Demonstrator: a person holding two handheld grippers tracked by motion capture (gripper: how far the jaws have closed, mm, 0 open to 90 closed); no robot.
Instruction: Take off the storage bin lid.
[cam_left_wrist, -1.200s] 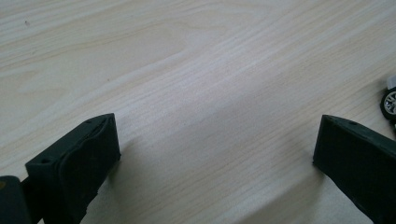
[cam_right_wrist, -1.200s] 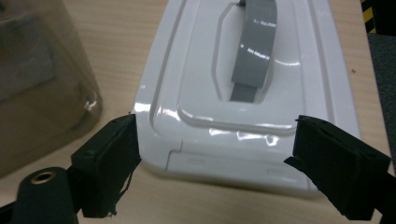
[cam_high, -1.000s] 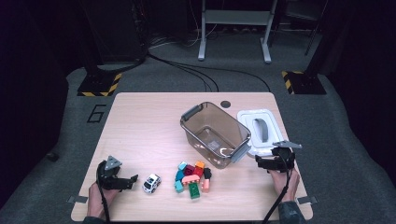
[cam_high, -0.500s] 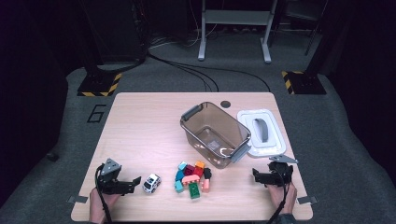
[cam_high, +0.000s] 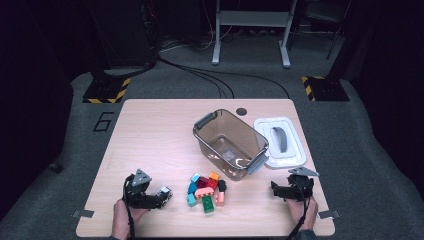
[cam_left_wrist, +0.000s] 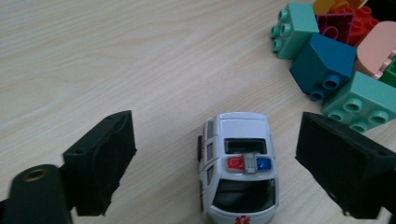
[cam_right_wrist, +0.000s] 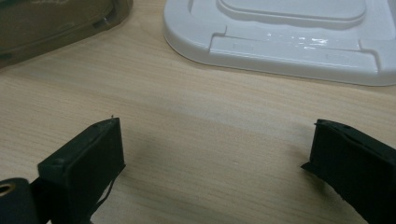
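Note:
A white toy police car (cam_left_wrist: 238, 163) with red and blue roof lights stands on the wooden table (cam_high: 150, 135), left of a pile of coloured bricks (cam_high: 205, 190). My left gripper (cam_left_wrist: 217, 140) is open around it. The jaws have just been closing and flank the car, with a gap showing on each side. From the high view, the left gripper (cam_high: 160, 198) sits at the near left edge with the car (cam_high: 164, 192) at its tips. My right gripper (cam_right_wrist: 215, 140) is open over bare wood, nothing between its jaws. It rests at the near right (cam_high: 274, 189).
A clear brownish bin (cam_high: 260, 145) stands empty mid-table, its white lid (cam_high: 279, 141) lying flat to its right. The lid (cam_right_wrist: 280, 32) lies just beyond the right jaws, with the bin's corner (cam_right_wrist: 46, 18) to their left. Teal and blue bricks (cam_left_wrist: 327, 65) sit close to the car.
The left gripper slid right until its jaws came around the toy car. The right gripper drew back from beside the bin toward the near edge, then stayed still.

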